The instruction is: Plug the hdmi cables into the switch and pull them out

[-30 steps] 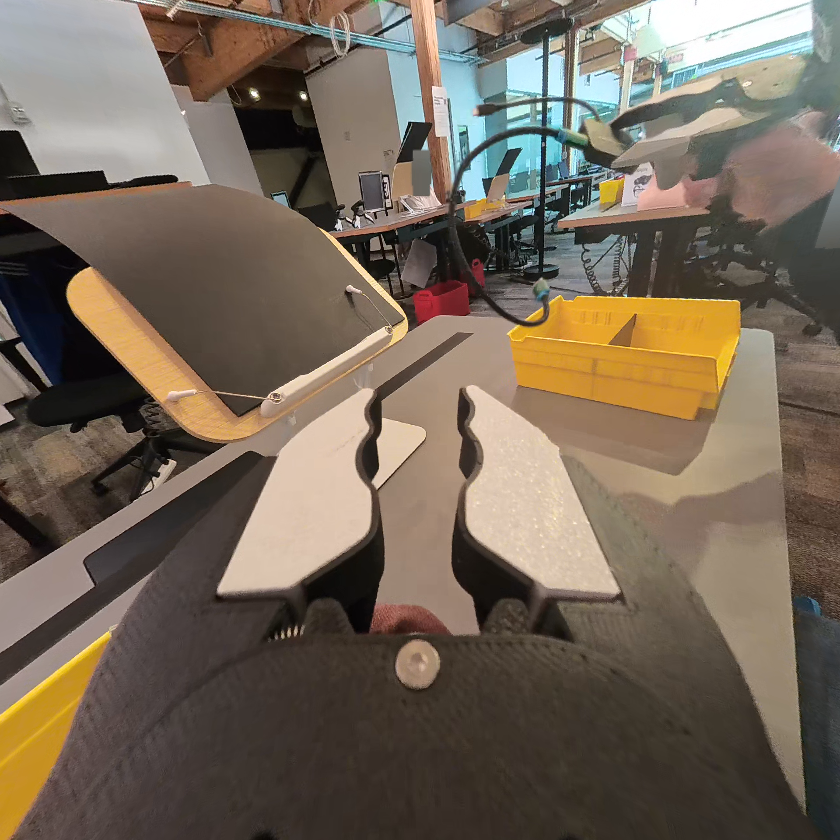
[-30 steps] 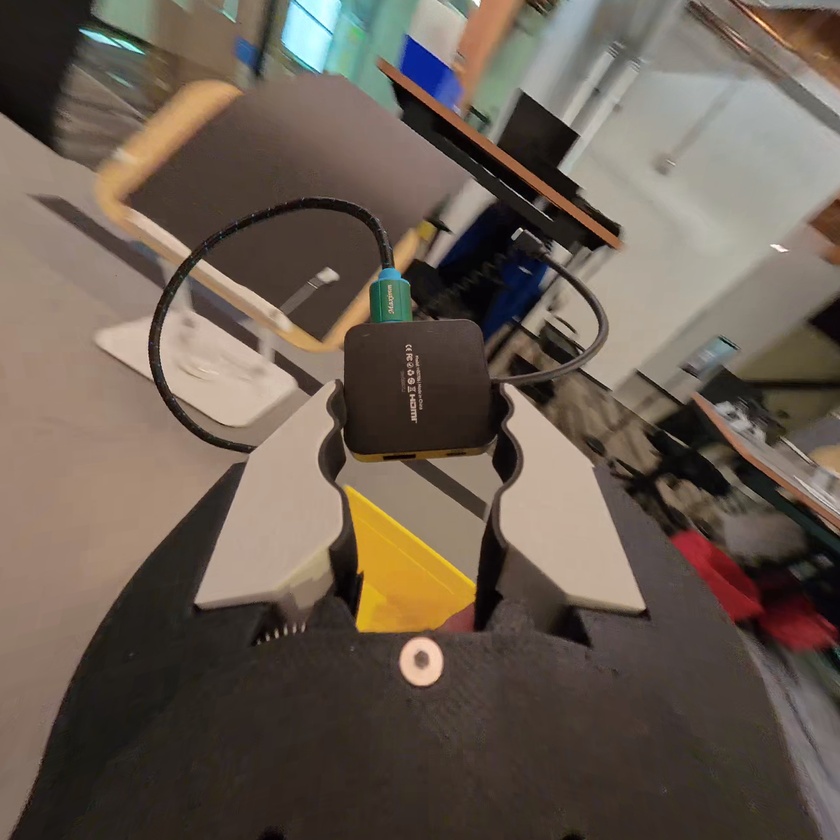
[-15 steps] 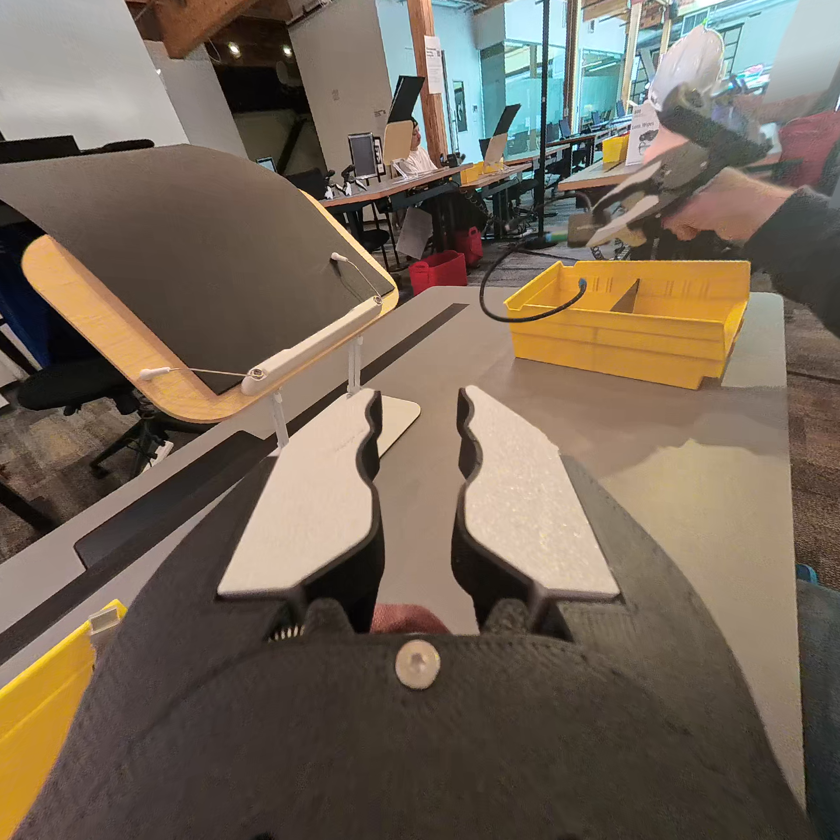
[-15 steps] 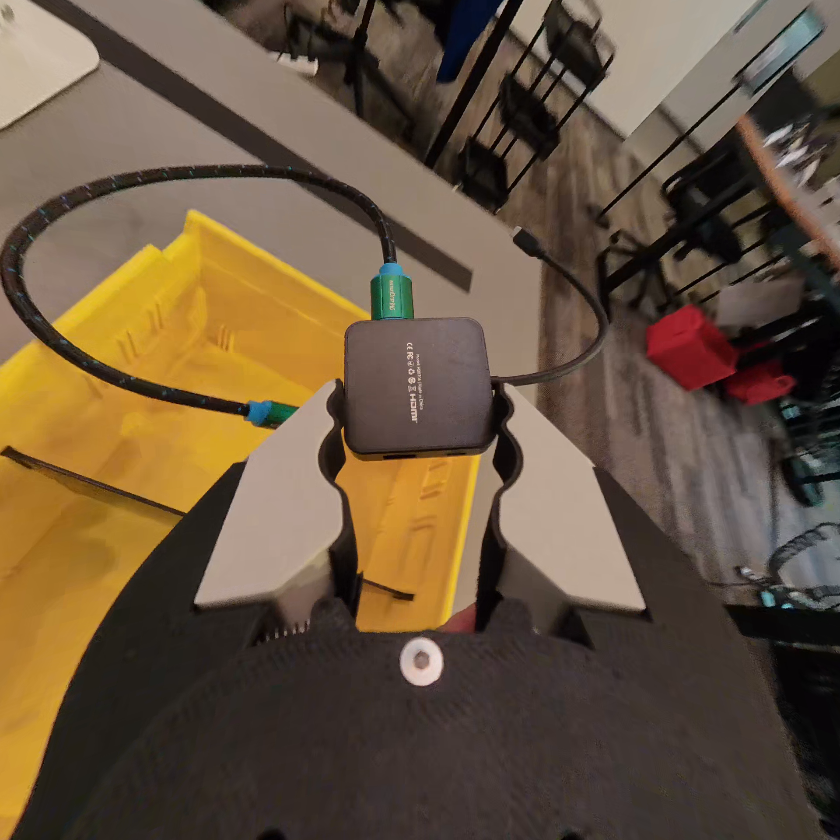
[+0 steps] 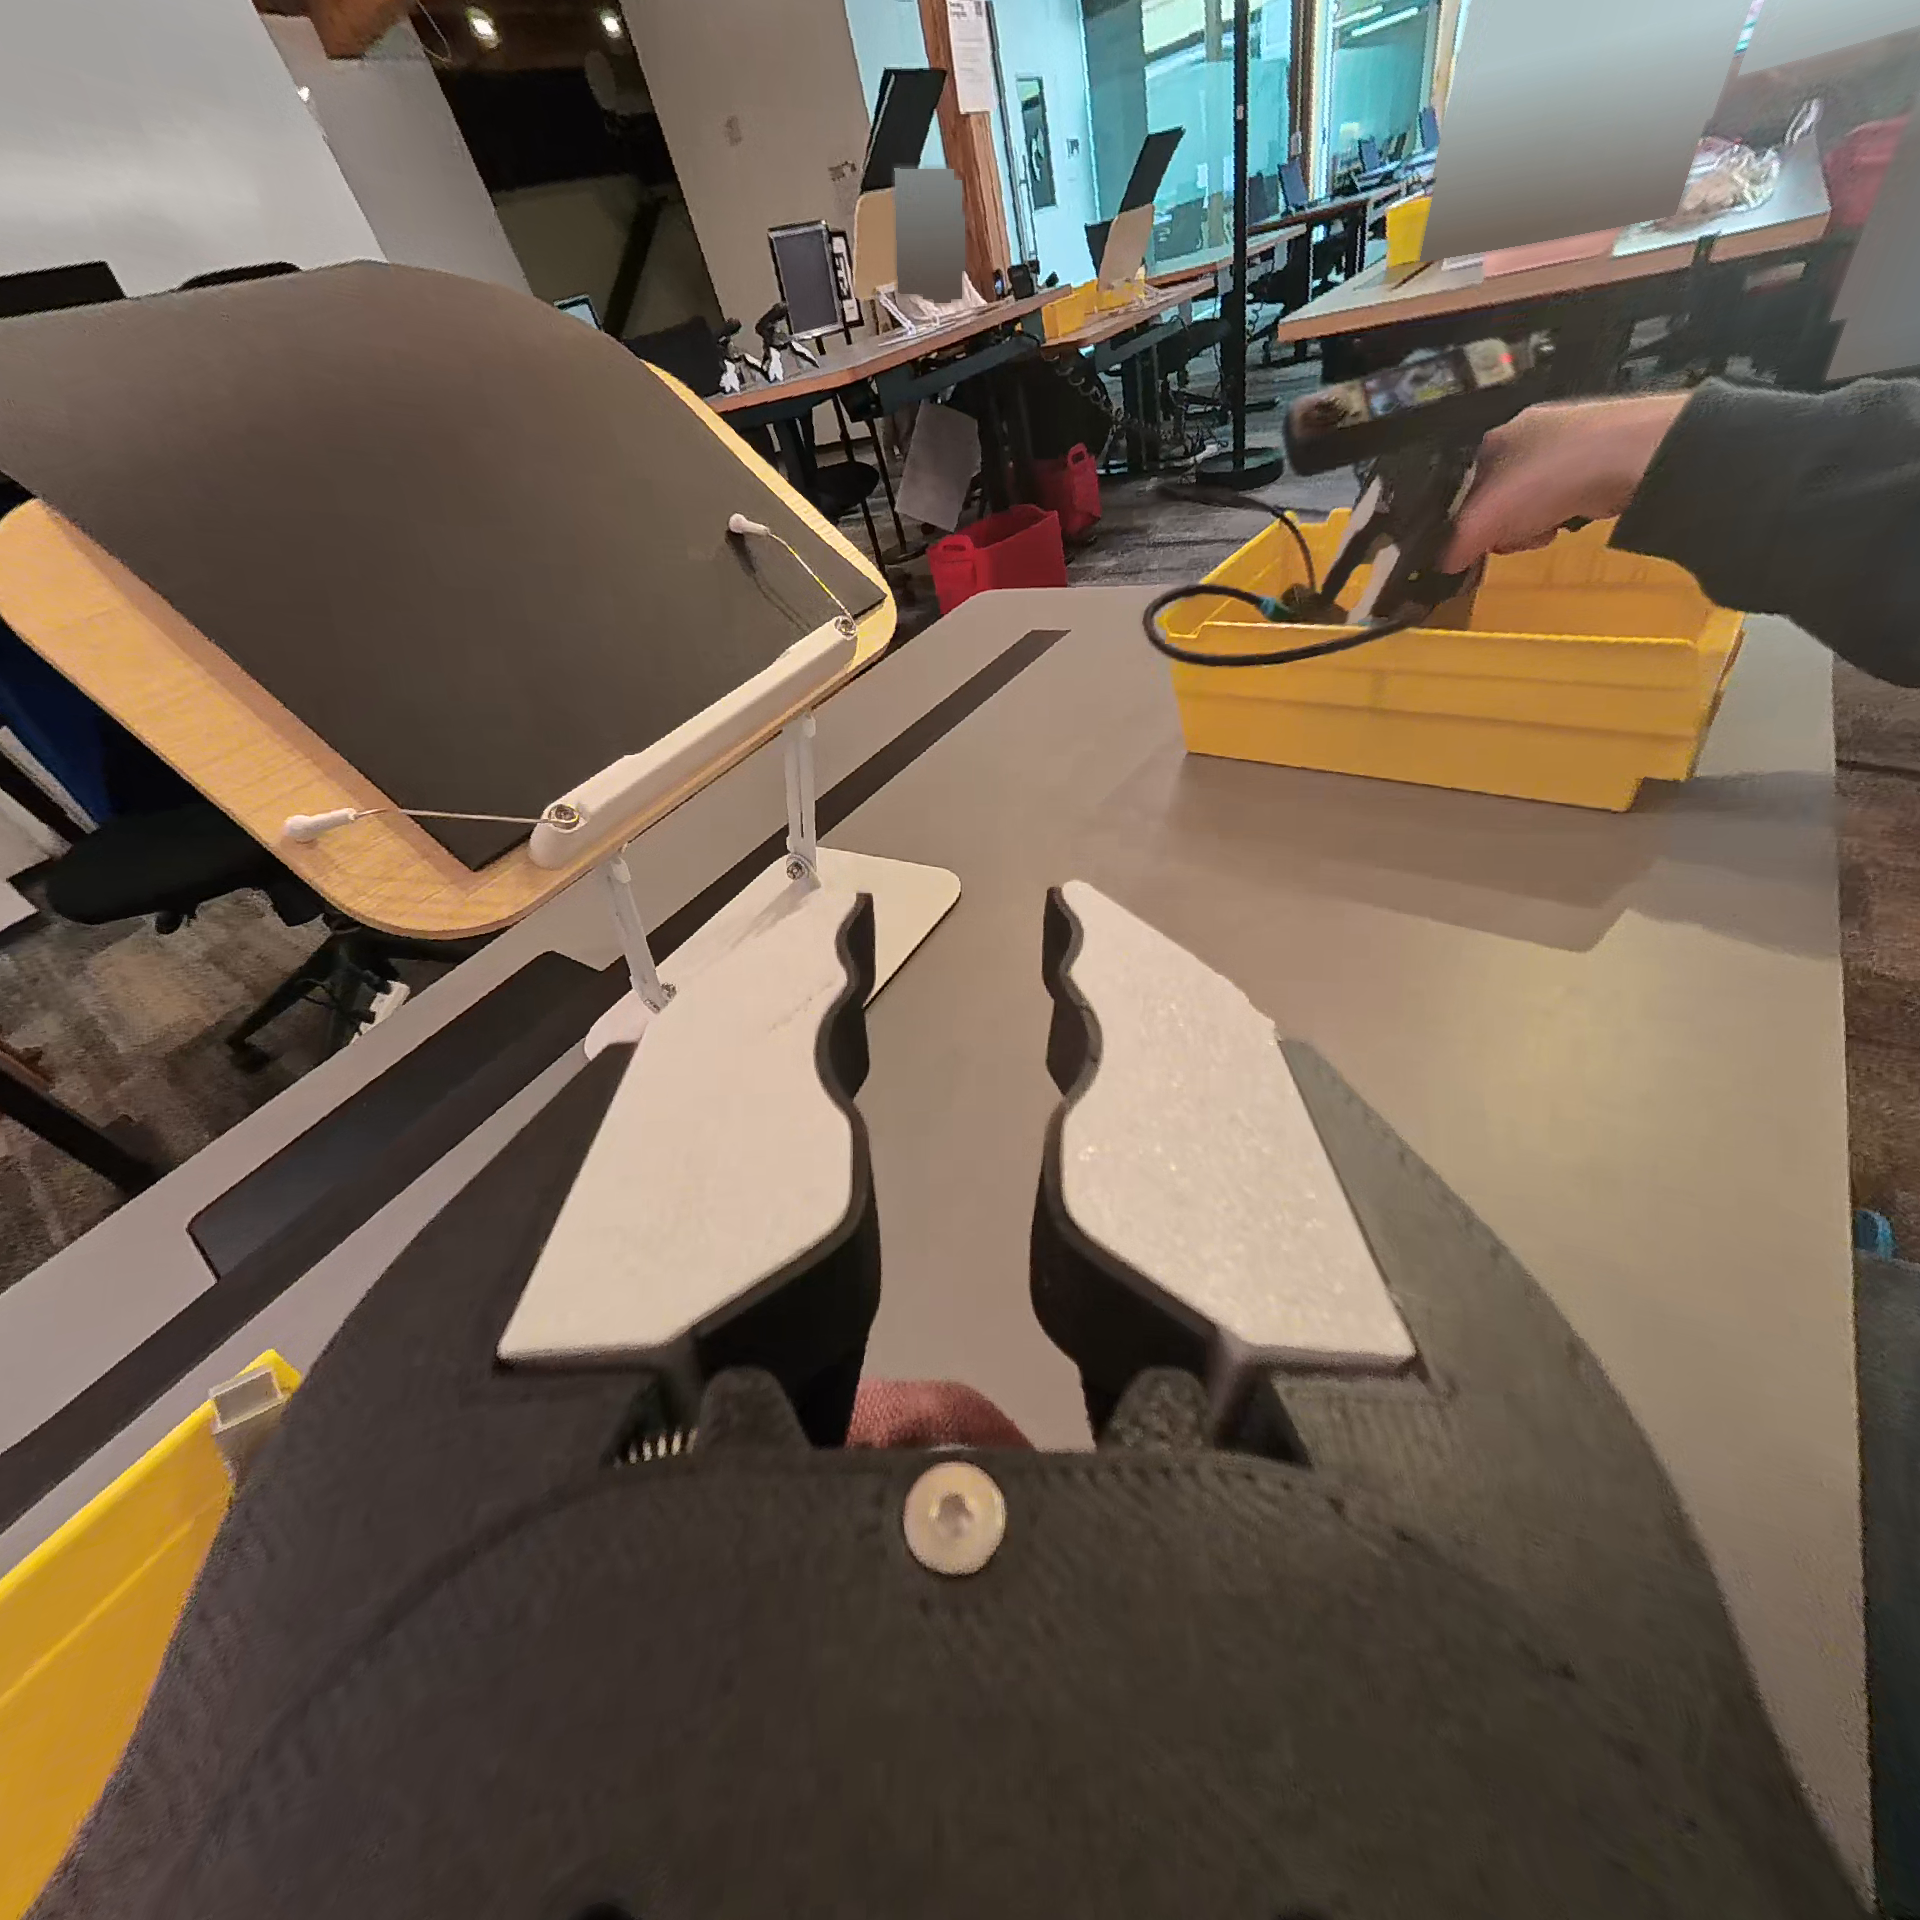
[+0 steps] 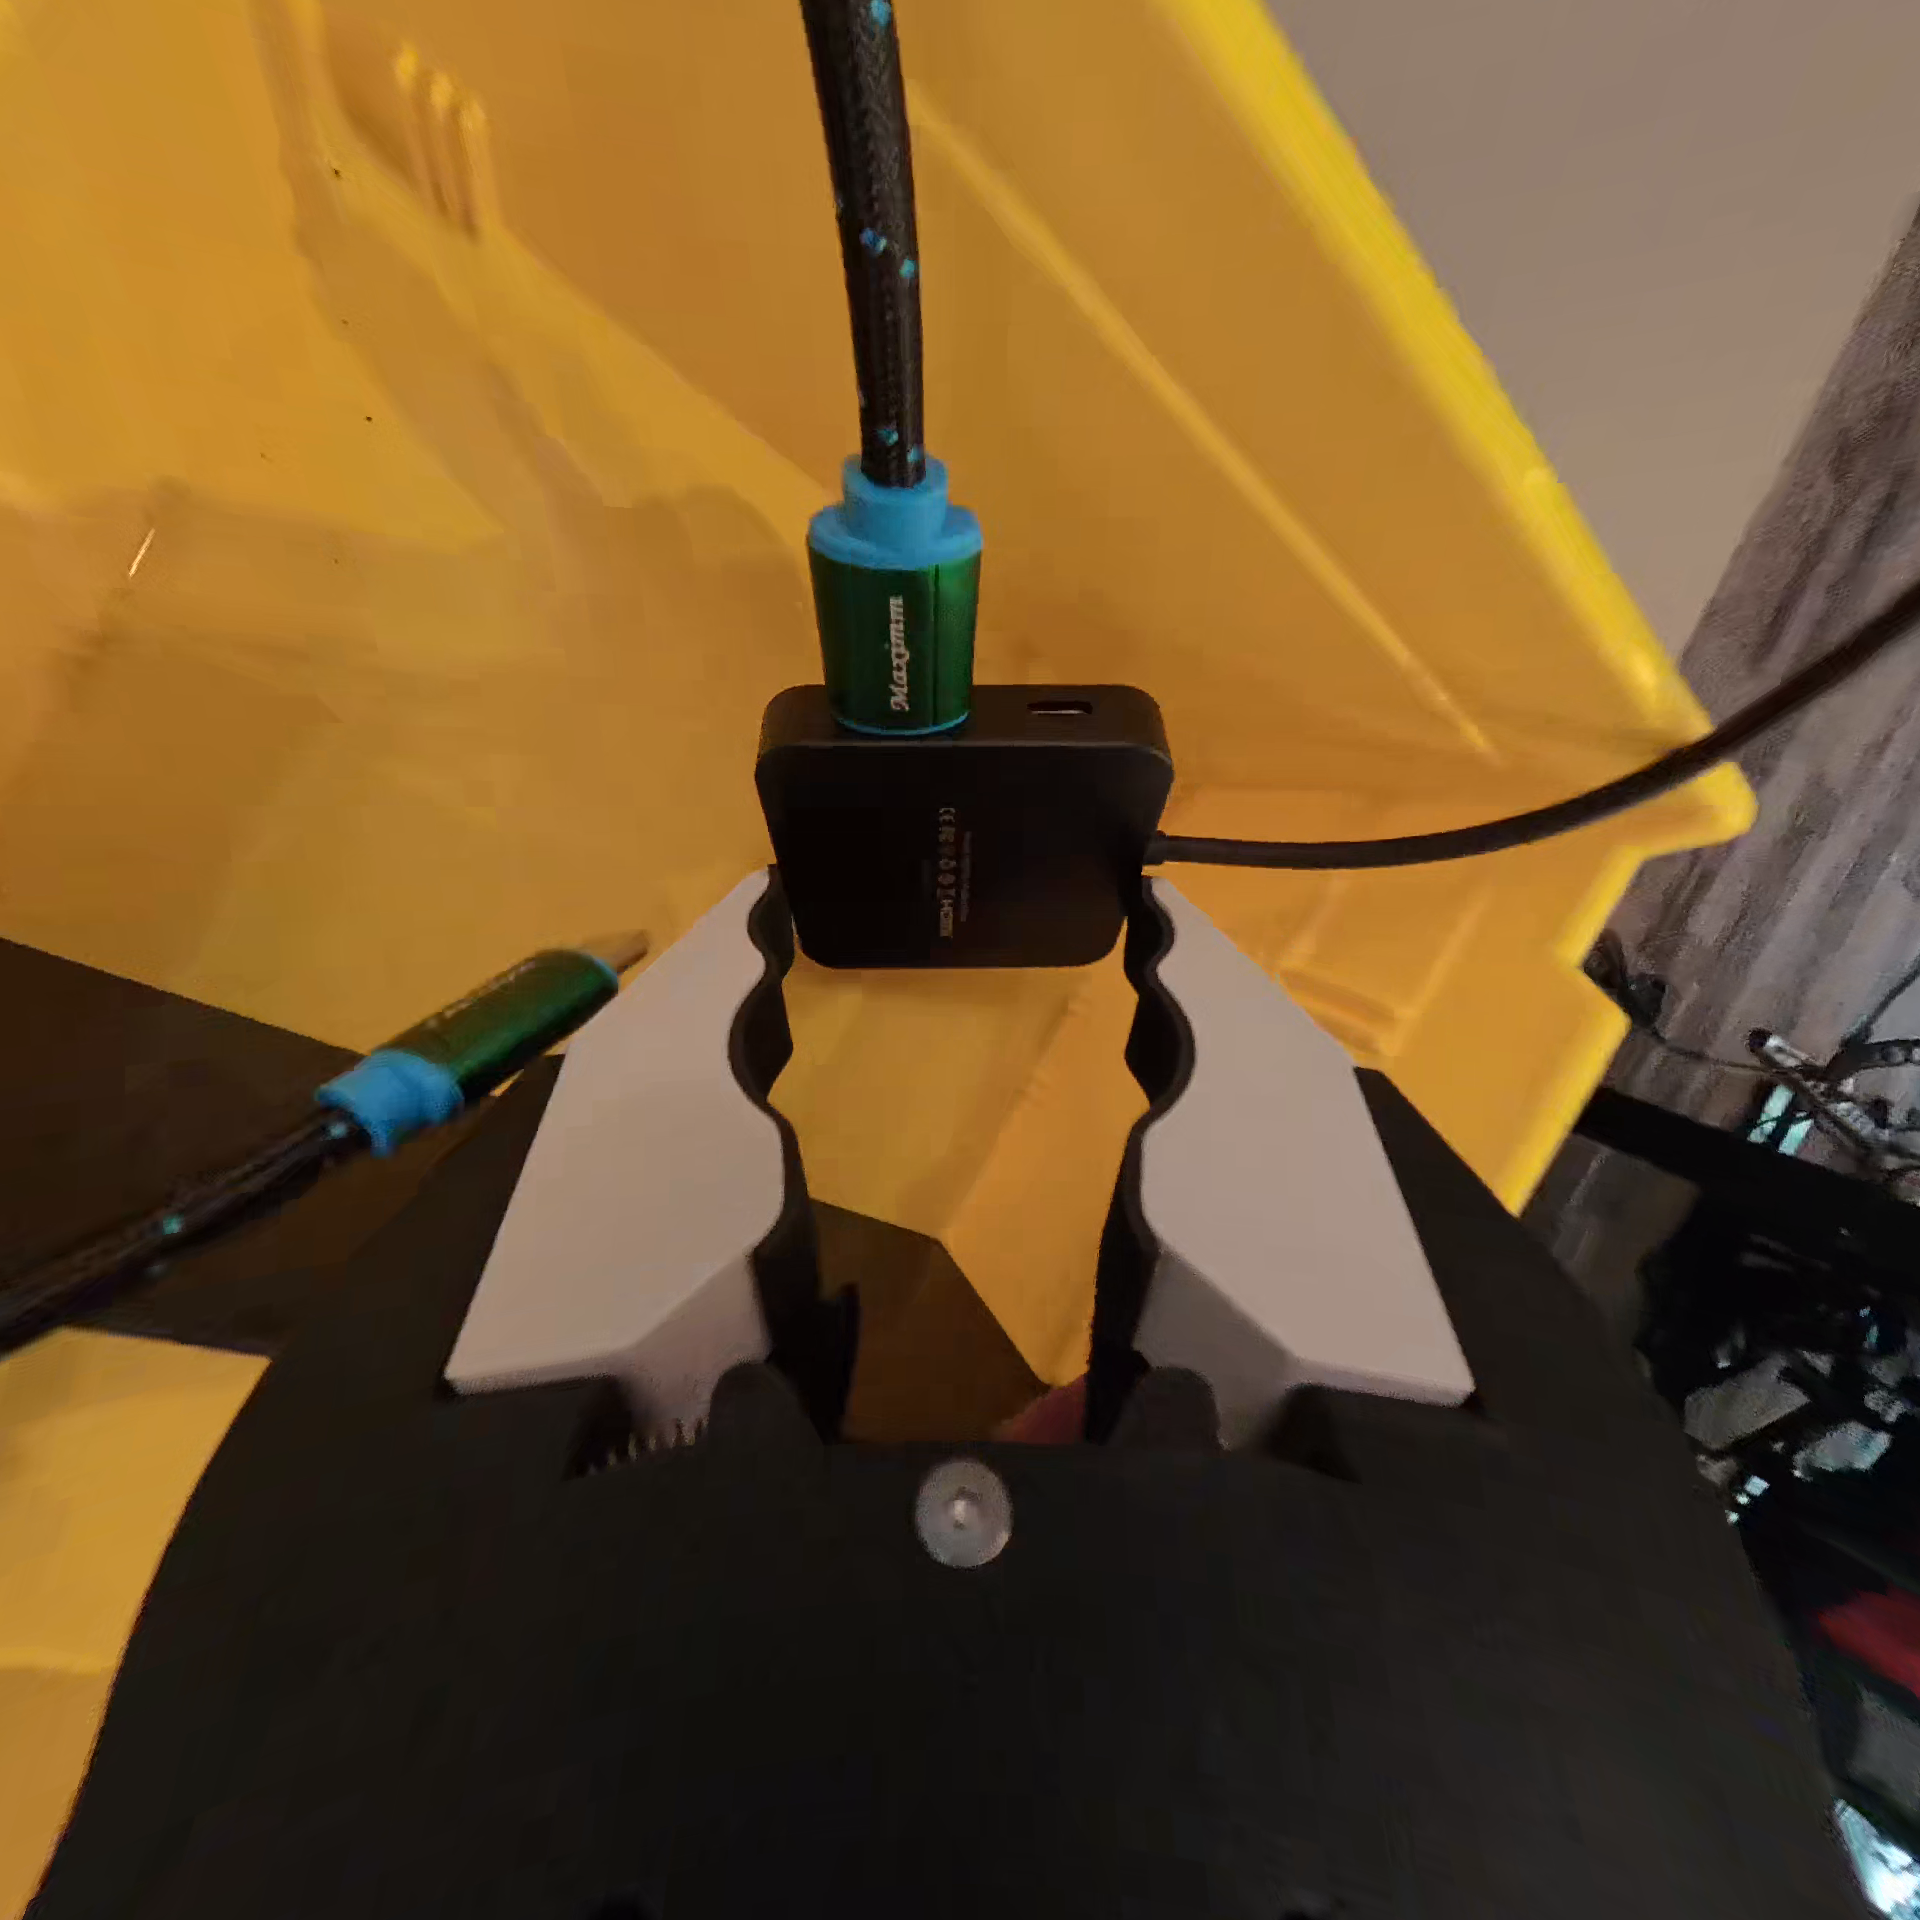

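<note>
My right gripper (image 6: 954, 914) is shut on a small black switch (image 6: 961, 831) and holds it down inside a yellow bin (image 6: 1351, 499). A braided black HDMI cable (image 6: 868, 239) is plugged into the switch's far edge by its green plug (image 6: 899, 634). The cable's other green plug (image 6: 499, 1023) lies loose at the left. A thin black lead (image 6: 1507, 826) leaves the switch's right side. My left gripper (image 5: 951, 920) is open and empty above the grey table (image 5: 1455, 1039). In the left wrist view, the right gripper (image 5: 1382, 566) dips into the bin (image 5: 1434, 696) at the far right, with the cable (image 5: 1226, 644) looping over the rim.
A tilted wooden stand with a black sheet (image 5: 416, 582) on a white base (image 5: 831, 914) stands left of my left gripper. A second yellow bin's corner (image 5: 94, 1621) is at the near left. A person's hand and dark sleeve (image 5: 1662, 488) hold the right gripper.
My right gripper has come down with the switch from high in the air into the yellow bin. The cable's loose plug now lies in the bin. My left gripper stays open and tips down slightly.
</note>
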Tool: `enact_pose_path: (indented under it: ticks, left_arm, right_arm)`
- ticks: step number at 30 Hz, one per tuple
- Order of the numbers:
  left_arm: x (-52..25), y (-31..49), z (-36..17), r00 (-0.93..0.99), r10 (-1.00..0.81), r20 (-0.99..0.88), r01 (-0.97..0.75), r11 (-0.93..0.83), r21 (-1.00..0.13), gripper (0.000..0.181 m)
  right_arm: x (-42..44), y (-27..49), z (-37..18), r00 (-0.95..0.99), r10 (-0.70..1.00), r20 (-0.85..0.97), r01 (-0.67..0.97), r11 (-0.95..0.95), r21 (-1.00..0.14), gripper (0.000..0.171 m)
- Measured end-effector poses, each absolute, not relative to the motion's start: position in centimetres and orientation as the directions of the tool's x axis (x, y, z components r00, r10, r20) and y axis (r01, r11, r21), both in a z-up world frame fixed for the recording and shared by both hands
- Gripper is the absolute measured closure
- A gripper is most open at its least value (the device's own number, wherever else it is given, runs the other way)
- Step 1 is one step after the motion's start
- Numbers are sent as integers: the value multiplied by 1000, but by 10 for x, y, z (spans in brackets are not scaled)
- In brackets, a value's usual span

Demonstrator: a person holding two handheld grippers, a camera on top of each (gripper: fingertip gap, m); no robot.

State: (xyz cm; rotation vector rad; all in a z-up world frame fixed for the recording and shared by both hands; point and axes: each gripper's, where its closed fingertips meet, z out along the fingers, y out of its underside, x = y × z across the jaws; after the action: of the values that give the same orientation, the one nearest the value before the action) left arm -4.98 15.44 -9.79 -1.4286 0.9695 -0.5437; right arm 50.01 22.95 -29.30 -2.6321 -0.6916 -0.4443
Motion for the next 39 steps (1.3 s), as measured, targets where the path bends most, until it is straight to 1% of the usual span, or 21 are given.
enact_pose_path:
  ticks: [4,6,7,10,13,15,17,19,22,24,27,29,30,33,35,38,39]
  left_arm:
    - [-50,156,-100,538,-811,-228,-247,108,-963,152]
    - [-50,156,-103,533,-816,-224,-258,95,-962,152]
    - [-50,156,-105,531,-816,-229,-270,93,-958,151]
    - [-53,157,-105,539,-801,-262,-311,100,-945,152]
    - [-58,160,-102,551,-788,-273,-327,97,-940,152]
    - [-63,162,-99,565,-777,-276,-329,95,-940,152]
    - [-68,164,-97,577,-765,-284,-339,92,-936,153]
    - [-73,167,-96,595,-747,-296,-355,86,-931,153]
    - [-77,168,-93,603,-738,-305,-366,84,-927,154]
    - [-79,169,-93,610,-726,-316,-379,83,-922,154]
    - [-81,169,-93,610,-718,-335,-403,83,-912,154]
    - [-84,170,-92,610,-706,-359,-427,88,-900,154]
    - [-86,172,-93,617,-694,-371,-444,82,-892,154]
    - [-94,175,-92,627,-665,-406,-488,71,-870,155]
    - [-97,176,-90,630,-663,-405,-486,70,-871,155]
    - [-102,180,-88,649,-651,-393,-478,53,-877,155]
    - [-103,181,-88,654,-649,-390,-475,49,-879,155]
  right_arm:
    - [495,225,-302,864,421,277,484,-846,-223,107]
    - [499,223,-297,859,428,279,487,-853,-189,95]
    - [500,224,-290,852,431,297,496,-845,-197,91]
    - [497,227,-259,837,424,346,520,-814,-259,92]
    - [496,223,-227,810,401,427,544,-785,-296,96]
    - [482,221,-197,791,376,482,573,-730,-371,101]
    - [441,217,-163,774,392,496,623,-612,-488,110]
    - [375,204,-137,741,480,469,667,-456,-589,112]
    - [267,171,-124,606,655,452,731,-234,-641,113]
    - [192,149,-131,509,762,401,722,-124,-680,116]
    - [89,115,-163,295,898,327,709,23,-704,124]
    - [39,98,-201,182,955,236,722,34,-691,124]
    - [21,94,-221,151,969,198,736,23,-677,122]
    - [-22,77,-271,118,990,79,768,-41,-639,111]
    - [-33,75,-295,134,986,98,807,-52,-588,108]
    - [-43,73,-317,162,980,115,834,-73,-547,110]
    - [-46,73,-319,176,978,115,829,-85,-552,121]
